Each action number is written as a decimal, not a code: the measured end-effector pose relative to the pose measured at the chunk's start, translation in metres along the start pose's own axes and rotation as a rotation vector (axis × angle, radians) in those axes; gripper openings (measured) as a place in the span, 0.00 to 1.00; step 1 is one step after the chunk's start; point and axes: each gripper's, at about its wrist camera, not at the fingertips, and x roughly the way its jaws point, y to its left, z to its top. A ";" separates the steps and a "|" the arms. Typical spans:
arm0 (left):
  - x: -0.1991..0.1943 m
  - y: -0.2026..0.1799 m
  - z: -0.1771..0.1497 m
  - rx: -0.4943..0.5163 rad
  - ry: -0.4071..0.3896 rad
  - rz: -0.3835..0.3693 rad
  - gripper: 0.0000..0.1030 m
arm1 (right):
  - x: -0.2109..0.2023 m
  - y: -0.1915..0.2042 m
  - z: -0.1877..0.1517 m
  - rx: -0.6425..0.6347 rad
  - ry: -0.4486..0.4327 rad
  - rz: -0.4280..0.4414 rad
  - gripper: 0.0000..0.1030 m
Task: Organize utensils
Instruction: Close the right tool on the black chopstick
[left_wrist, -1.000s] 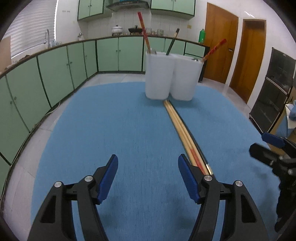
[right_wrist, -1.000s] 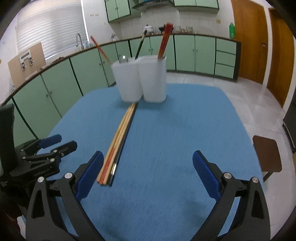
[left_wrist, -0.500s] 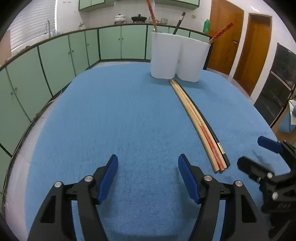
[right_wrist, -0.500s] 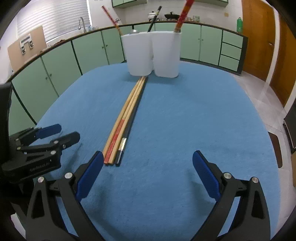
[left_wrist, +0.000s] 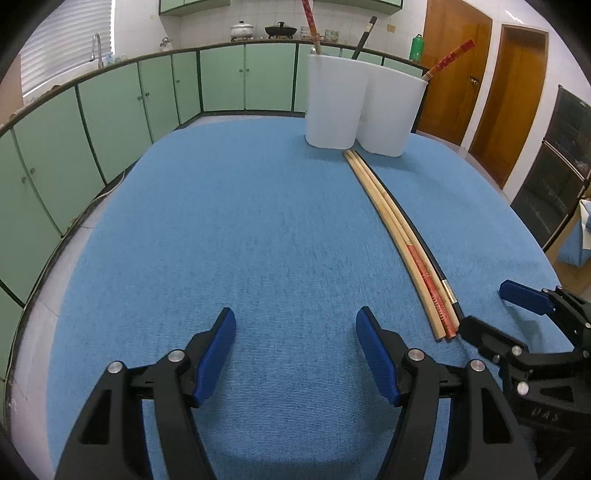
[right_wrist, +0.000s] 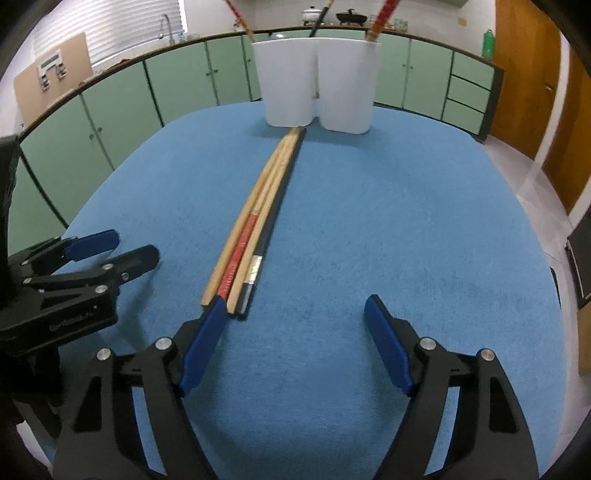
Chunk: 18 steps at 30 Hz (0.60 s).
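Several chopsticks (left_wrist: 402, 240) (right_wrist: 258, 218), wooden, red-patterned and black, lie side by side on the blue tablecloth (left_wrist: 258, 240), running from near the white holder (left_wrist: 362, 107) (right_wrist: 317, 85) toward me. The two-part holder stands at the far side with a few chopsticks upright in it. My left gripper (left_wrist: 295, 332) is open over bare cloth, left of the chopsticks' near ends. My right gripper (right_wrist: 295, 317) is open and its jaws are closing; its left finger (right_wrist: 207, 332) sits just at the near ends, nothing between the pads. Each gripper shows in the other's view, left (right_wrist: 110, 247) and right (left_wrist: 491, 310).
Green kitchen cabinets (left_wrist: 110, 107) curve around the table's left and back sides. Wooden doors (left_wrist: 487, 85) stand at the right, with a dark cabinet (left_wrist: 554, 177) beside them. The tablecloth's edge (right_wrist: 546, 258) drops to tiled floor on the right.
Both views have tilted down, so the chopsticks' near ends now show in front of the grippers. The right gripper's jaws have narrowed and its left finger has reached the near ends.
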 end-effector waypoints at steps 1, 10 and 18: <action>0.000 0.000 0.000 0.000 0.001 0.000 0.65 | 0.000 -0.002 -0.001 0.003 0.000 -0.007 0.72; 0.000 -0.002 0.001 0.004 0.001 0.004 0.66 | -0.006 -0.001 -0.004 0.015 -0.013 0.041 0.62; 0.000 -0.002 0.002 0.002 0.002 0.001 0.66 | -0.001 0.006 0.000 0.006 -0.006 0.062 0.49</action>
